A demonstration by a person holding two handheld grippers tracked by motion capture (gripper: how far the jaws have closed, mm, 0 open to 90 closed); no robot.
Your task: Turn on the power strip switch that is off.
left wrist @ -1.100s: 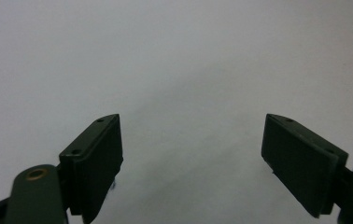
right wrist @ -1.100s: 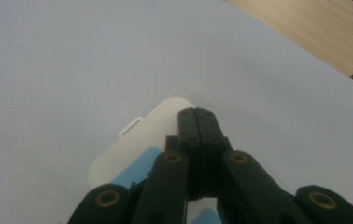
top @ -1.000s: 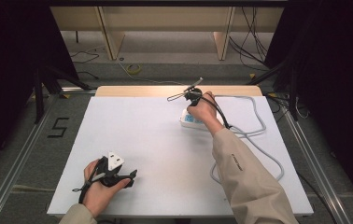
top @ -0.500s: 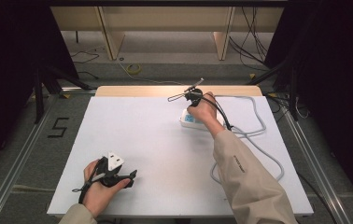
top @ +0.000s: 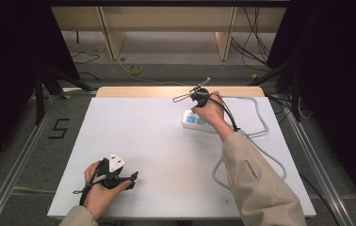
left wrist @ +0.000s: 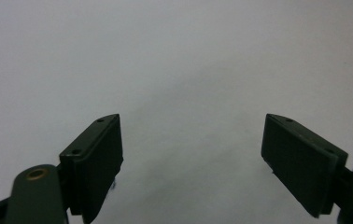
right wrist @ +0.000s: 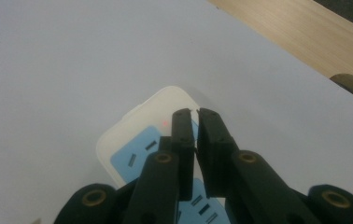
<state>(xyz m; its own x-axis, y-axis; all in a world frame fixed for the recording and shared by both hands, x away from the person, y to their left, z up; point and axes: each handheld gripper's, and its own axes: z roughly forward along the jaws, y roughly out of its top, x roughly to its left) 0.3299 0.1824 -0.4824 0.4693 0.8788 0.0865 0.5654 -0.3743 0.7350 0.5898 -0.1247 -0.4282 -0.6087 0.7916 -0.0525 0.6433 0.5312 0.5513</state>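
Power strip (top: 196, 121) flat on the white table (top: 157, 141), far right part, directly under the right gripper (right wrist: 194, 114); jaws pressed together just above its end, gripping nothing. Left gripper (left wrist: 191, 154) well apart at the near left, spread wide, empty.

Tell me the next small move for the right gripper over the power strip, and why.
Probably press down gently: the right gripper has its jaws closed together, holding nothing, tips poised over the power strip's end near a small red light, as if aiming at a switch. Whether they already touch is unclear.
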